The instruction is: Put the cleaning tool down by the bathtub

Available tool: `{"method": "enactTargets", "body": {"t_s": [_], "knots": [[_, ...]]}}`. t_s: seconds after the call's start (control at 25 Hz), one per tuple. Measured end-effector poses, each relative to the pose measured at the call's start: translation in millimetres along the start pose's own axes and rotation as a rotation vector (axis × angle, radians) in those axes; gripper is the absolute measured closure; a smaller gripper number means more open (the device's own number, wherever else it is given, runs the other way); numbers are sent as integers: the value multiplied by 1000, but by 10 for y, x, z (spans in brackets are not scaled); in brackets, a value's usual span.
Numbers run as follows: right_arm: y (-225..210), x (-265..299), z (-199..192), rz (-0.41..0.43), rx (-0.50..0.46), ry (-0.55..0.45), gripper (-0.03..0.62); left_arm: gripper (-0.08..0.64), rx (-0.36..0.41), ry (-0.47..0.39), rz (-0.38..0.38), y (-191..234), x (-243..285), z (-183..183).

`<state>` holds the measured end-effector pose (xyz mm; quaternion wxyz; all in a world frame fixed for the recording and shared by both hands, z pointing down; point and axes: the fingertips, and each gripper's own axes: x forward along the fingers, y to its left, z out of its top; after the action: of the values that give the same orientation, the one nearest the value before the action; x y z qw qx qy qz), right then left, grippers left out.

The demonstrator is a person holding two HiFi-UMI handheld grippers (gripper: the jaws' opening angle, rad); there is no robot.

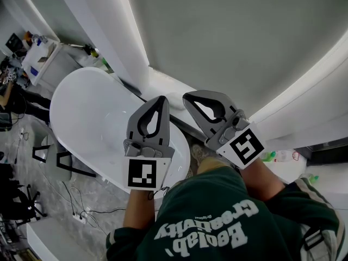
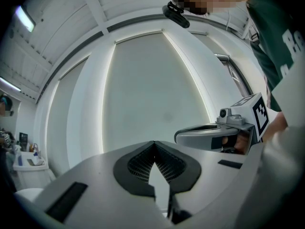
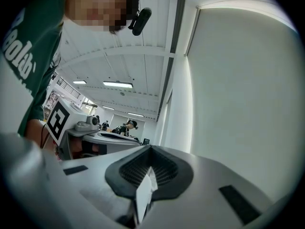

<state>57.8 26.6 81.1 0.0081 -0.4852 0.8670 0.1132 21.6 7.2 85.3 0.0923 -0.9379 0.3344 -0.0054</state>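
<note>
Above the near end of the white bathtub (image 1: 81, 118), the left gripper (image 1: 161, 99) is hanging with its jaws pressed together at the tips and nothing between them. The right gripper (image 1: 187, 95), just beside it on the right, is likewise sitting closed and empty. Both are pointing away toward the grey wall panel (image 1: 234, 37), which is glowing with light strips along its edges. A person in a green sweatshirt (image 1: 217, 227) is holding the pair from the near side, one shoe (image 1: 200, 152) showing just beside the tub's near rim. On the white ledge (image 1: 163, 86) between the tub's far rim and the wall, a slim dark object (image 1: 128, 87) is lying along the edge; it is too small to tell whether this is the cleaning tool. Far left, a white cabinet (image 1: 46, 61) is standing past the tub's end, and cables (image 1: 76, 203) are trailing over the floor at near left.
</note>
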Motion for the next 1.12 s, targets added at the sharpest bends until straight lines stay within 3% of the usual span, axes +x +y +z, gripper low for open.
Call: {"method": "enactTargets", "body": {"t_s": [0.36, 0.92, 1.12], "knots": [[-1, -1, -72, -32, -28, 28, 577, 552, -2, 3, 0, -1, -21, -11], [35, 14, -57, -9, -15, 23, 577, 552, -1, 13, 2, -14, -7, -84], [55, 61, -74, -13, -54, 34, 577, 552, -3, 8, -1, 25, -16, -90]]}}
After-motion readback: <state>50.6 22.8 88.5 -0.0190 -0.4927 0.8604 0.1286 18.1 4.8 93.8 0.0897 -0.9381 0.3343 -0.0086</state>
